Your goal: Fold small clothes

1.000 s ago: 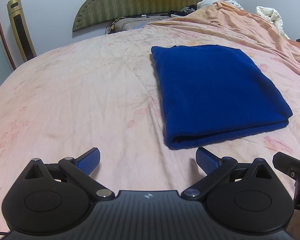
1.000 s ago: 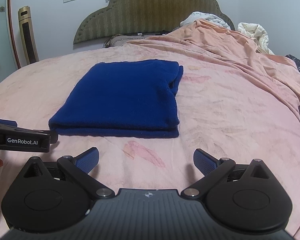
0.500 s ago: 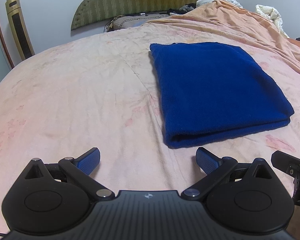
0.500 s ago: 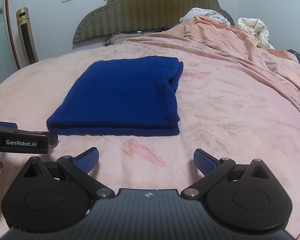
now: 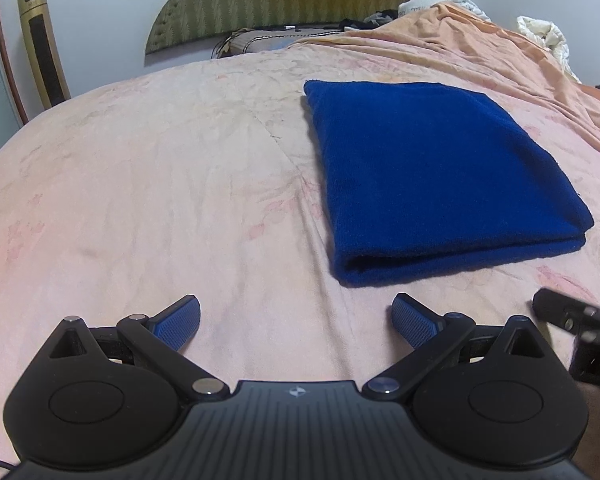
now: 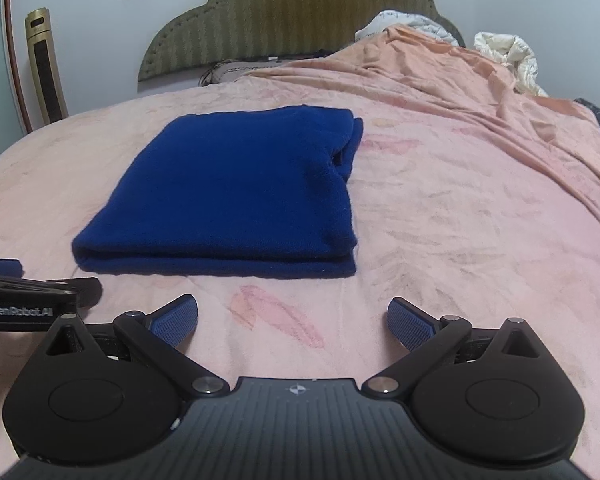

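Blue garment [image 6: 236, 188] lies folded in a neat, layered rectangle on the pink bed [image 6: 460, 220], so the folding looks done. Left tongs [image 5: 296, 320] and right tongs [image 6: 292, 318] hover just short of its near edge, both spread wide, holding nothing.

1. Dim, even indoor light in both views; no hard shadows, no glare.
2. The pink bedsheet [image 5: 160, 200] reads flat, with a warm colour cast.
3. The blue folded cloth [image 6: 236, 192] throws only a thin soft shadow along its near edge.
4. Strong fisheye bend: the bed bulges, and the corners vignette to black.
5. The right gripper [image 5: 580, 320], seen at the right edge of the left view, is motion-blurred.
6. The far headboard [image 6: 292, 12] is slightly soft and noisy.
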